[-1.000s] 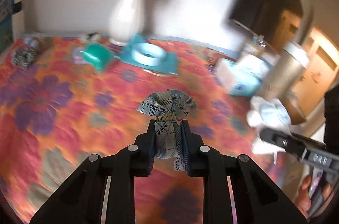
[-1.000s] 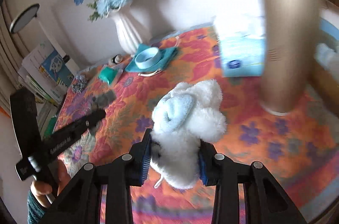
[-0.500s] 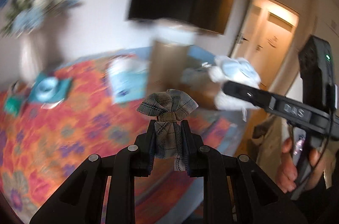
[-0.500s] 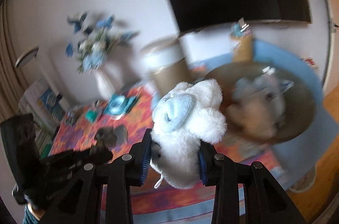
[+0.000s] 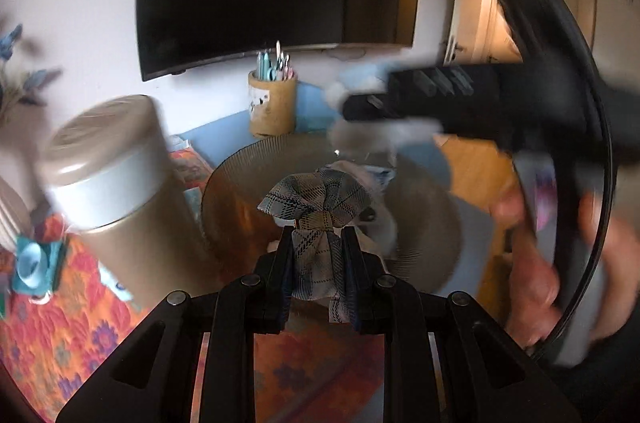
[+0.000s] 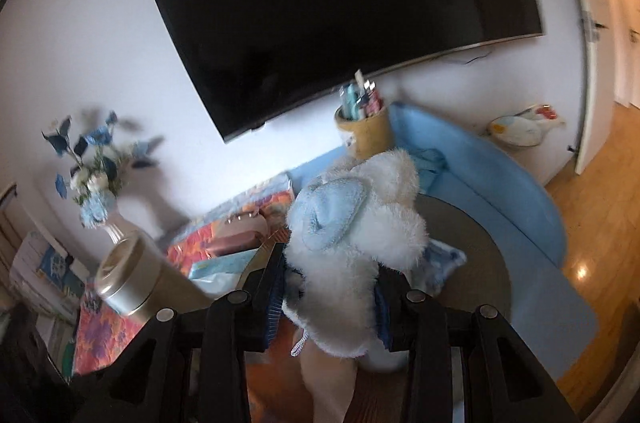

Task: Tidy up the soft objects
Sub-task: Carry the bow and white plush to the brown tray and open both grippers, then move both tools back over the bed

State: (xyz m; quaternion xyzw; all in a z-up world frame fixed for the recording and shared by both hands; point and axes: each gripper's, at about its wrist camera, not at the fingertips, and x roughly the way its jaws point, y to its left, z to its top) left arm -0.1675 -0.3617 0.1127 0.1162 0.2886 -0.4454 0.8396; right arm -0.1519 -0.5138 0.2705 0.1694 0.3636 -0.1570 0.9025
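Left gripper [image 5: 317, 255] clamps plaid cloth [image 5: 318, 223]; right gripper [image 6: 328, 287] clamps white plush [image 6: 356, 235], blurred in left view.

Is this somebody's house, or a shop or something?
Most likely a room in a home. A big dark TV hangs on the wall, a vase of blue flowers stands on a flowery cloth, and a pot of pens sits nearby.
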